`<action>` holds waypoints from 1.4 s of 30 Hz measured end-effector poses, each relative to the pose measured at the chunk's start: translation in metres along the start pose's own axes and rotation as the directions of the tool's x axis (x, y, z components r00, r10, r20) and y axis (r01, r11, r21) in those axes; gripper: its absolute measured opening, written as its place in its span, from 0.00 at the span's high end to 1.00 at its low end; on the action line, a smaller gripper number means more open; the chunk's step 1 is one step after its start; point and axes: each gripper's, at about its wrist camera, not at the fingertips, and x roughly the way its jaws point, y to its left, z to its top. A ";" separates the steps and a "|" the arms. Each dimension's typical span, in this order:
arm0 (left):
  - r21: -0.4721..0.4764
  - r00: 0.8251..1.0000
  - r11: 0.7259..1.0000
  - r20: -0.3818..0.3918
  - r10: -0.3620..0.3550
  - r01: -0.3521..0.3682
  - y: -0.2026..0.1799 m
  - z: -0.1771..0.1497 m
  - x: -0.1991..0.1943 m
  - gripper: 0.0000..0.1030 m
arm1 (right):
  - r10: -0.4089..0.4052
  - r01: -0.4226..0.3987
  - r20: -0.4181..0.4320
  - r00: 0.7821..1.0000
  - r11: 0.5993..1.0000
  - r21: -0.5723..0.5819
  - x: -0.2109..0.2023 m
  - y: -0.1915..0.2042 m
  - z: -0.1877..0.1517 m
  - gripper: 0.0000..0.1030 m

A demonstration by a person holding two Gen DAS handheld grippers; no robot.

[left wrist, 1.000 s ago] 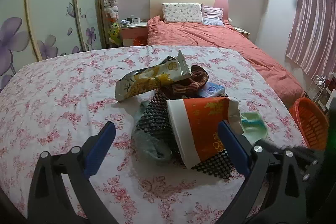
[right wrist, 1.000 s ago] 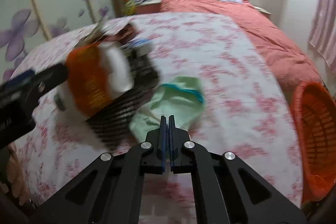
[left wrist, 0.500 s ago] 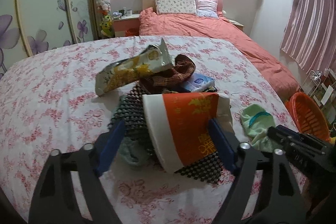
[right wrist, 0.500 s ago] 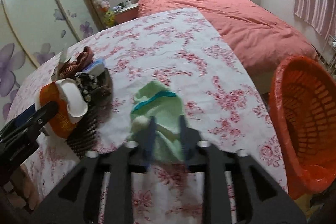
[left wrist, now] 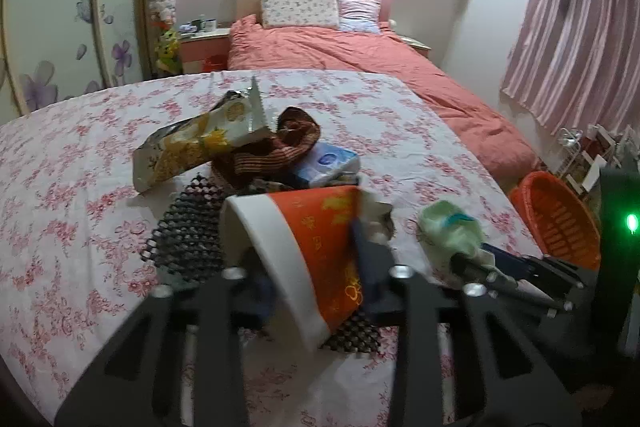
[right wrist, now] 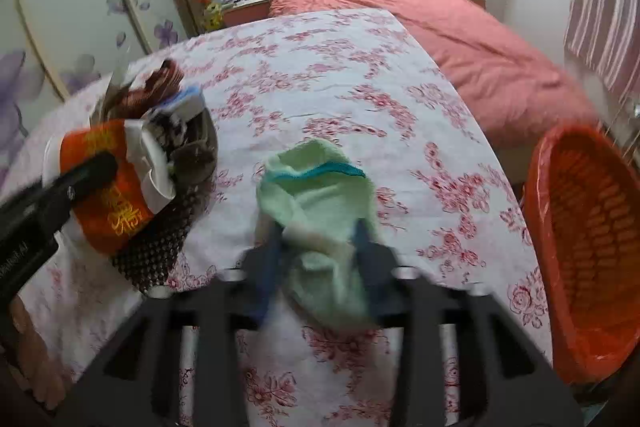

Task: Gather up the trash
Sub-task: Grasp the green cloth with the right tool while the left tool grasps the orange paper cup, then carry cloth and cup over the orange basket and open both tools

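Straddling the tipped orange cup [left wrist: 320,247], the left gripper [left wrist: 312,267] has its fingers closed against its sides. The right gripper [right wrist: 320,259] has fingers apart around the green sock [right wrist: 320,211]. Nothing visible lies in the orange basket [right wrist: 592,227]; the snack bag [left wrist: 192,147] remains beyond the left fingers.

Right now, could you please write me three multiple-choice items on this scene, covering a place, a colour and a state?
1. Where is the orange basket?
A. on the floral sheet
B. off the floral bed's right edge
C. on the pink bed

2. What colour is the sock between the right gripper's fingers?
A. pale green
B. brown
C. black

3. How does the orange cup sit?
A. upright
B. tipped on its side
C. in the basket

Answers: 1 B, it stands past the edge; 2 A, green with a teal band; 3 B, its white rim faces sideways.
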 end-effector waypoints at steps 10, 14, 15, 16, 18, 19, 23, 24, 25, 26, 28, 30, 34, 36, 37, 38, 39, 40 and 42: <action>0.009 0.998 0.999 0.054 -0.031 0.031 -0.003 0.008 -0.023 0.96 | 0.035 -0.038 0.048 0.998 0.998 0.059 -0.020 -0.015 0.003 0.92; 0.003 0.996 1.000 0.083 -0.027 0.027 0.000 0.014 -0.037 0.96 | 0.042 -0.047 0.089 0.995 0.997 0.058 -0.038 -0.012 0.009 0.92; 0.003 0.996 1.000 0.089 -0.027 0.027 0.000 0.015 -0.041 0.96 | 0.045 -0.051 0.101 0.994 0.997 0.059 -0.043 -0.012 0.010 0.92; -0.001 0.995 1.000 0.096 -0.030 0.030 0.001 0.017 -0.045 0.96 | 0.046 -0.053 0.109 0.993 0.997 0.060 -0.047 -0.011 0.011 0.92; -0.007 0.994 0.999 0.105 -0.034 0.035 0.002 0.020 -0.052 0.96 | 0.049 -0.057 0.124 0.991 0.997 0.058 -0.054 -0.011 0.013 0.92; -0.009 0.993 0.999 0.111 -0.034 0.035 0.002 0.021 -0.055 0.96 | 0.051 -0.058 0.131 0.990 0.997 0.058 -0.057 -0.011 0.014 0.92; -0.004 0.988 0.999 0.149 -0.038 0.039 -0.003 0.030 -0.074 0.96 | 0.057 -0.069 0.170 0.984 0.996 0.064 -0.074 -0.013 0.017 0.92; -0.001 0.987 0.999 0.157 -0.041 0.041 -0.006 0.032 -0.079 0.96 | 0.057 -0.070 0.183 0.981 0.995 0.066 -0.080 -0.014 0.018 0.92; 0.002 0.986 0.999 0.164 -0.043 0.044 -0.009 0.033 -0.083 0.96 | 0.055 -0.070 0.194 0.979 0.995 0.068 -0.084 -0.016 0.019 0.92; 0.005 0.984 0.999 0.171 -0.048 0.048 -0.013 0.035 -0.087 0.96 | 0.053 -0.069 0.203 0.978 0.995 0.071 -0.088 -0.018 0.019 0.92; 0.012 0.982 0.998 0.181 -0.060 0.059 -0.021 0.038 -0.092 0.96 | 0.047 -0.067 0.223 0.974 0.994 0.082 -0.098 -0.024 0.020 0.92; 0.019 0.979 0.997 0.188 -0.078 0.076 -0.030 0.040 -0.098 0.96 | 0.040 -0.065 0.243 0.969 0.993 0.095 -0.108 -0.031 0.019 0.92; 0.042 0.973 0.992 0.195 -0.125 0.119 -0.053 0.041 -0.106 0.96 | 0.018 -0.056 0.279 0.960 0.990 0.127 -0.125 -0.047 0.016 0.92; 0.056 0.969 0.989 0.197 -0.148 0.140 -0.064 0.042 -0.108 0.96 | 0.005 -0.052 0.297 0.955 0.987 0.151 -0.133 -0.058 0.015 0.92; 0.061 0.967 0.987 0.198 -0.158 0.149 -0.070 0.042 -0.109 0.96 | 0.001 -0.051 0.302 0.953 0.986 0.158 -0.135 -0.062 0.015 0.92; 0.069 0.965 0.985 0.197 -0.170 0.160 -0.076 0.042 -0.110 0.96 | -0.005 -0.049 0.308 0.952 0.985 0.167 -0.136 -0.066 0.015 0.92; 0.077 0.963 0.982 0.197 -0.186 0.173 -0.082 0.043 -0.111 0.96 | -0.013 -0.046 0.315 0.949 0.983 0.178 -0.139 -0.073 0.014 0.92; 0.083 0.961 0.980 0.197 -0.195 0.182 -0.087 0.043 -0.111 0.96 | -0.020 -0.043 0.319 0.947 0.981 0.189 -0.141 -0.078 0.013 0.92; 0.097 0.957 0.975 0.194 -0.217 0.202 -0.099 0.044 -0.110 0.96 | -0.034 -0.038 0.327 0.944 0.977 0.211 -0.143 -0.088 0.012 0.92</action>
